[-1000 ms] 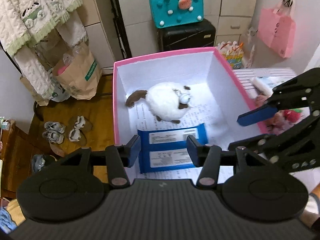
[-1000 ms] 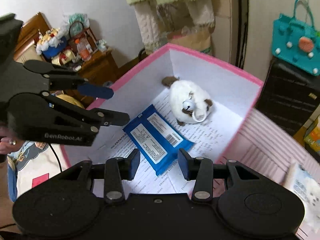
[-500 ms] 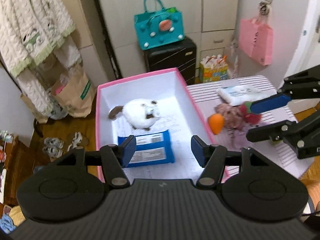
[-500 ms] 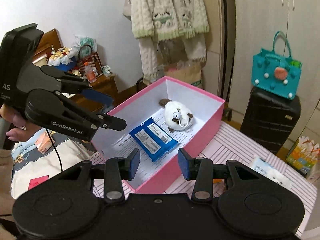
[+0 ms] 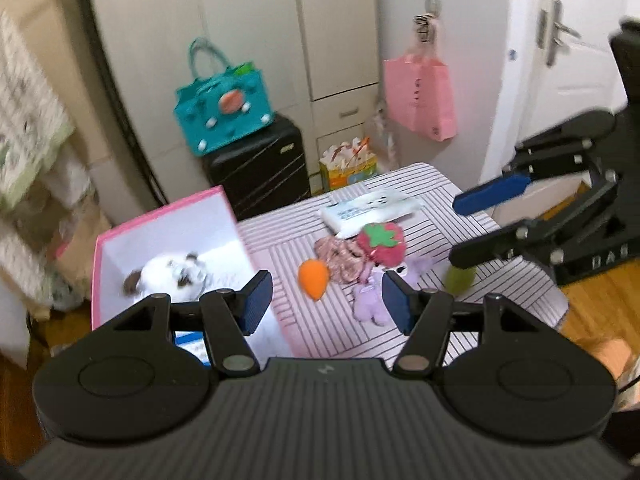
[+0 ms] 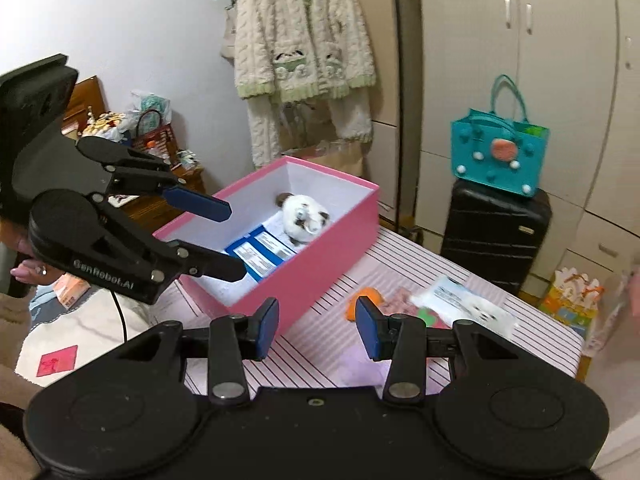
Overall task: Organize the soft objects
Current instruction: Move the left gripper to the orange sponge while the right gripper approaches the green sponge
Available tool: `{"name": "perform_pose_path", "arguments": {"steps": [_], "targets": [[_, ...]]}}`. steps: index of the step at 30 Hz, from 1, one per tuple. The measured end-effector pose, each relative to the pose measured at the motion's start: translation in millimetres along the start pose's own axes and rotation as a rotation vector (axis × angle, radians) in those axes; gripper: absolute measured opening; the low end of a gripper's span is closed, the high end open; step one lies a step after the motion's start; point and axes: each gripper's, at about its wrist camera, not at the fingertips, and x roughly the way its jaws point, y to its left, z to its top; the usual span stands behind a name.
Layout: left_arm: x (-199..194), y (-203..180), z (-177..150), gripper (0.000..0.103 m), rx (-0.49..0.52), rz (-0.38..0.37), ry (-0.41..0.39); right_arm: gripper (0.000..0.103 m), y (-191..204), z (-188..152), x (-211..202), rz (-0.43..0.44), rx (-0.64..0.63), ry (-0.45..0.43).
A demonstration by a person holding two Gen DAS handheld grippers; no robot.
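A pink box (image 6: 320, 264) stands on the striped table and holds a white plush (image 6: 304, 218) and a blue packet (image 6: 262, 250). In the left wrist view the box (image 5: 96, 272) is at the left. To its right lie an orange carrot toy (image 5: 314, 278), a pink-brown plush (image 5: 338, 254), a strawberry plush (image 5: 382, 242), a purple plush (image 5: 372, 300), a green object (image 5: 460, 280) and a white wipes pack (image 5: 370, 208). My left gripper (image 5: 326, 300) is open and empty above the table. My right gripper (image 6: 316, 326) is open and empty beside the box.
The striped table (image 5: 520, 280) ends at the right over a wooden floor. Behind it stand a black suitcase (image 5: 260, 168) with a teal bag (image 5: 224, 108), a pink bag (image 5: 420, 96) hanging on the cupboard, and a door. A knitted cardigan (image 6: 304, 40) hangs at the back.
Both grippers have pulled back and up out of the box. The left gripper has swung right, from over the blue packet to over the loose toys on the table.
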Motion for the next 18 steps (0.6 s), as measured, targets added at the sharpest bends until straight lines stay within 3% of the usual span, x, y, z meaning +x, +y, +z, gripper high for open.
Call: {"name": "perform_pose_path", "arguments": {"steps": [3, 10, 18], "targets": [[6, -14, -1, 0.06, 0.022, -0.014, -0.02, 0.048, -9, -10, -8, -0.03, 0.001, -0.006], [39, -29, -10, 0.06, -0.029, -0.021, -0.061, 0.048, -26, -35, -16, -0.061, 0.003, -0.014], [78, -27, -10, 0.06, -0.136, 0.04, -0.098, 0.05, -51, -75, 0, -0.099, 0.039, 0.004]]}}
